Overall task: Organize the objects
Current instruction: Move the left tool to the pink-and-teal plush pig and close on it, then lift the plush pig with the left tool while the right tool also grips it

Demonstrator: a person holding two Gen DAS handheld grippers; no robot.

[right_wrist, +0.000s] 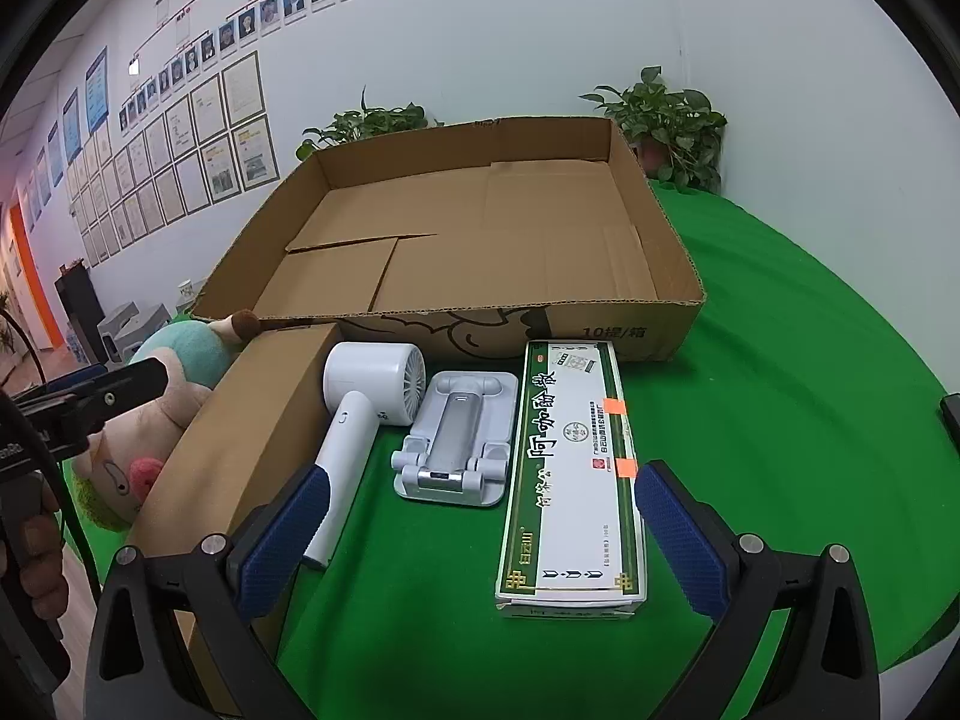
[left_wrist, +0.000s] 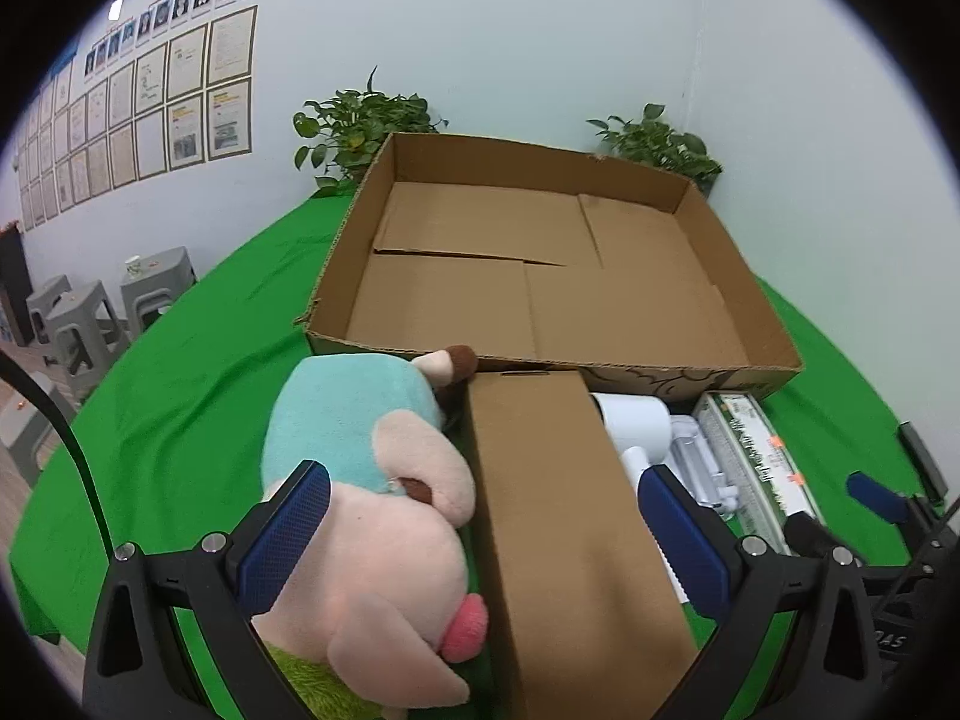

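The left gripper [left_wrist: 480,531] hangs with its jaws spread wide and nothing held, tilted down toward a green surface [left_wrist: 198,408]. Directly ahead of it, side by side and touching, lie a stuffed toy [left_wrist: 372,480] on its left half and a plain long brown box [left_wrist: 564,516] on its right half. The brown box runs lengthwise away from this gripper, toward a big, shallow open carton [left_wrist: 708,369] just beyond, which holds nothing.

The right gripper [right_wrist: 477,531] is likewise wide open and empty. Ahead of it lie a white handheld fan [right_wrist: 360,420], a folding stand [right_wrist: 456,444] and a green-and-white printed box [right_wrist: 570,468], all pointing lengthwise away from it, toward the same carton.

Nothing looks packed yet. The toy and brown box are nearer the left hand; the printed box is nearer the right, and its long axis probably suits a grip across its narrow width.
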